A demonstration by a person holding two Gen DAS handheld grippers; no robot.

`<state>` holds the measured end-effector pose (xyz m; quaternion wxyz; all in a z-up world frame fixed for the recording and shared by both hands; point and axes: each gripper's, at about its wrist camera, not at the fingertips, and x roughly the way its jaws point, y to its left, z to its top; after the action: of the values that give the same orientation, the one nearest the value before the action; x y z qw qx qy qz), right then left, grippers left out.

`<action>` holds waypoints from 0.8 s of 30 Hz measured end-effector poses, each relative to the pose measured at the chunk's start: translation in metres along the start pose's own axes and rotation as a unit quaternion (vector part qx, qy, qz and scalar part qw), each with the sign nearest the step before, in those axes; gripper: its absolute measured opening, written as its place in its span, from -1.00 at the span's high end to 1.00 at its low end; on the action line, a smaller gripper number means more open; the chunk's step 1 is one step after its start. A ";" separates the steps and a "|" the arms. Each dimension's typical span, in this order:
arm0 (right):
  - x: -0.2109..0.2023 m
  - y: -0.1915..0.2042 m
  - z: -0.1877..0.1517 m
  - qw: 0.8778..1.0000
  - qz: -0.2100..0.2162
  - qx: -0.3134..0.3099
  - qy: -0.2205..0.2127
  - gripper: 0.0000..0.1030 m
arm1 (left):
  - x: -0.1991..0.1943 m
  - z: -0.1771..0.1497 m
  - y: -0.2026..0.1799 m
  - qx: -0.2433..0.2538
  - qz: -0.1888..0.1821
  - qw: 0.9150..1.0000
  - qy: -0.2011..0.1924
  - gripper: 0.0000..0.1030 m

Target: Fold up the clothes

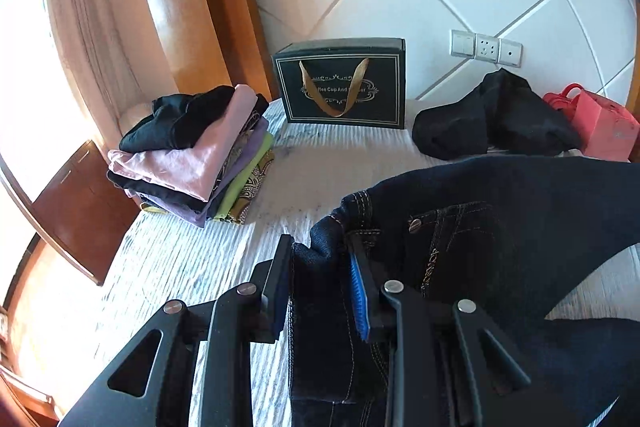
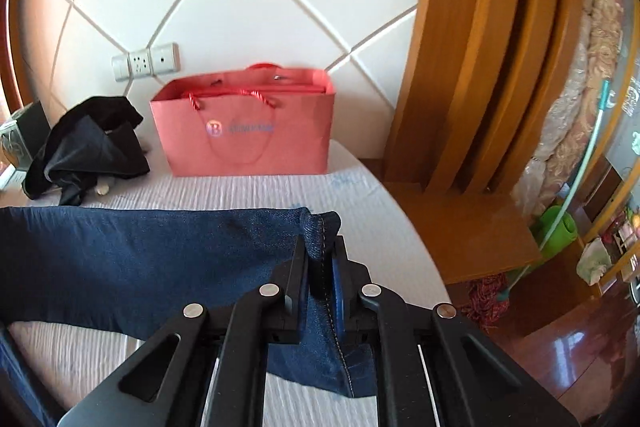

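Through the left wrist camera, my left claw [image 1: 320,259] pinches the waistband of the dark blue denim jeans [image 1: 500,227], lifted over the white ribbed bed [image 1: 192,267]; a stack of folded clothes [image 1: 192,155] sits beyond. Through the right wrist camera, my right claw [image 2: 320,255] clamps the jeans' stitched hem, near a pink paper bag [image 2: 248,127].

Bright daylight, blown-out window [image 1: 24,75] at left, floor [image 2: 576,343] glare, strong fisheye bending, dark vignetted corners, mostly sharp
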<state>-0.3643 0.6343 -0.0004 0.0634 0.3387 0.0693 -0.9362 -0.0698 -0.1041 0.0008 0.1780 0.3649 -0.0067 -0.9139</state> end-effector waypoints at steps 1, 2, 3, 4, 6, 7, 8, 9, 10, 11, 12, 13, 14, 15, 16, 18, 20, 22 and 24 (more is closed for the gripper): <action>-0.021 -0.008 -0.009 1.000 -0.005 0.005 -0.009 0.83 | -0.009 -0.007 0.003 0.005 -0.006 1.000 -0.008 0.51; -0.042 -0.015 -0.022 1.000 -0.011 0.012 -0.017 0.83 | -0.017 -0.015 0.006 0.010 -0.011 1.000 -0.015 0.51; -0.061 -0.023 -0.036 0.999 -0.017 0.021 -0.023 0.83 | -0.024 -0.024 0.010 0.013 -0.020 1.000 -0.021 0.51; -0.078 -0.032 -0.051 0.999 -0.022 0.031 -0.027 0.83 | -0.031 -0.034 0.013 0.016 -0.029 0.999 -0.025 0.51; -0.114 -0.045 -0.087 0.998 -0.035 0.051 -0.027 0.83 | -0.039 -0.054 0.017 0.026 -0.040 0.998 -0.031 0.51; -0.130 -0.050 -0.107 0.997 -0.039 0.061 -0.023 0.83 | -0.040 -0.064 0.019 0.028 -0.045 0.998 -0.025 0.51; -0.142 -0.054 -0.127 0.997 -0.040 0.071 -0.013 0.83 | -0.040 -0.074 0.021 0.029 -0.050 0.998 -0.019 0.51; -0.151 -0.057 -0.148 0.996 -0.041 0.080 -0.002 0.83 | -0.040 -0.084 0.024 0.031 -0.055 0.998 -0.012 0.51; -0.158 -0.060 -0.168 0.995 -0.041 0.088 0.011 0.83 | -0.040 -0.094 0.026 0.032 -0.060 0.998 -0.005 0.51; -0.162 -0.061 -0.188 0.994 -0.040 0.094 0.025 0.83 | -0.038 -0.104 0.026 0.033 -0.062 0.998 0.007 0.51; -0.165 -0.062 -0.208 0.994 -0.036 0.099 0.044 0.83 | -0.034 -0.114 0.024 0.037 -0.062 0.997 0.024 0.51; -0.164 -0.064 -0.226 0.992 -0.028 0.102 0.067 0.81 | -0.031 -0.123 0.023 0.042 -0.062 0.996 0.040 0.51; -0.162 -0.065 -0.243 0.990 -0.017 0.104 0.091 0.77 | -0.027 -0.133 0.022 0.047 -0.063 0.995 0.057 0.50; -0.160 -0.065 -0.258 0.988 -0.007 0.105 0.113 0.73 | -0.025 -0.142 0.020 0.051 -0.061 0.994 0.072 0.46; -0.157 -0.065 -0.270 0.986 0.002 0.105 0.133 0.65 | -0.025 -0.150 0.018 0.052 -0.057 0.993 0.085 0.41; -0.153 -0.067 -0.287 0.980 0.015 0.105 0.166 0.20 | -0.027 -0.160 0.017 0.041 -0.064 0.992 0.105 0.37; -0.158 -0.074 -0.291 0.979 0.022 0.102 0.174 0.03 | -0.036 -0.163 0.016 0.025 -0.081 0.989 0.120 0.35; -0.176 -0.085 -0.281 0.982 0.031 0.104 0.152 0.03 | -0.051 -0.160 0.014 0.016 -0.095 0.988 0.120 0.34; -0.195 -0.098 -0.263 0.987 0.040 0.104 0.115 0.02 | -0.068 -0.151 0.015 0.000 -0.100 0.990 0.102 0.33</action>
<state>-0.0670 0.7900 -0.0666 0.0568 0.4516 -0.0353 -0.8897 0.0814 -0.0777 -0.0630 0.0855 0.4548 0.0479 -0.8852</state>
